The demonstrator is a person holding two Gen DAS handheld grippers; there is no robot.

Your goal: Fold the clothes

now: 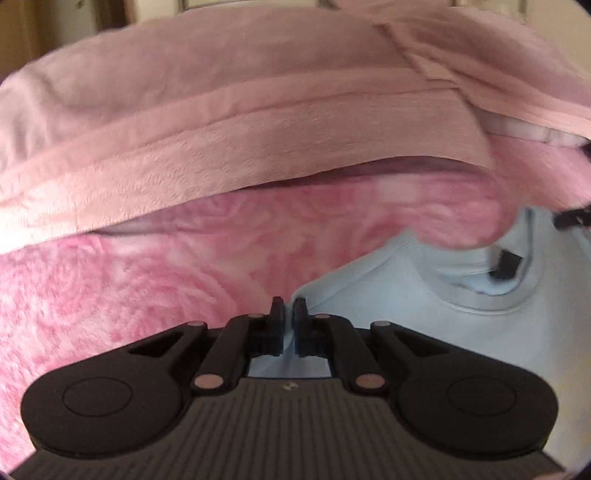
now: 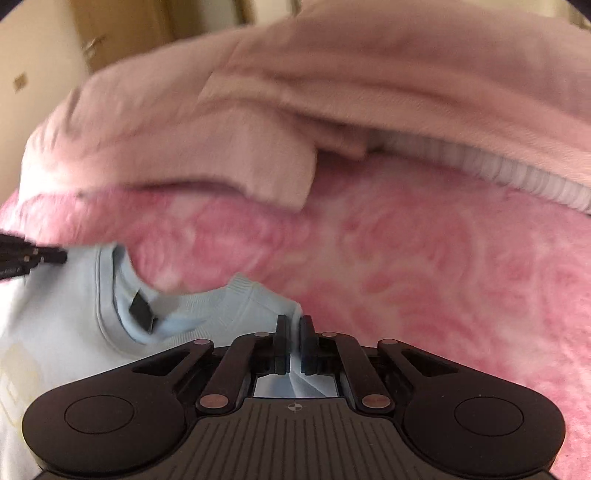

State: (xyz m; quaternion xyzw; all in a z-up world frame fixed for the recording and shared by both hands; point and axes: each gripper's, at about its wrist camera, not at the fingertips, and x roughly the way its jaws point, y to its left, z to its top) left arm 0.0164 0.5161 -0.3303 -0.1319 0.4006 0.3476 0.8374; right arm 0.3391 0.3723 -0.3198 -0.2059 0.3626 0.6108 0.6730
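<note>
A light blue sweatshirt (image 1: 424,317) lies on a pink patterned blanket (image 1: 147,288), collar up, with a black neck label (image 1: 506,264). My left gripper (image 1: 290,314) is shut on the sweatshirt's left shoulder edge. My right gripper (image 2: 293,332) is shut on the sweatshirt (image 2: 66,314) at its right shoulder edge. In the right wrist view the left gripper's fingertips (image 2: 48,254) show at the far left by the collar. In the left wrist view the right gripper's fingertips (image 1: 569,219) show at the right edge.
A pale pink garment (image 1: 240,110) lies bunched across the blanket behind the sweatshirt; it also shows in the right wrist view (image 2: 258,129), over a white ribbed piece (image 2: 498,166). A wall and a wooden door (image 2: 122,33) stand beyond.
</note>
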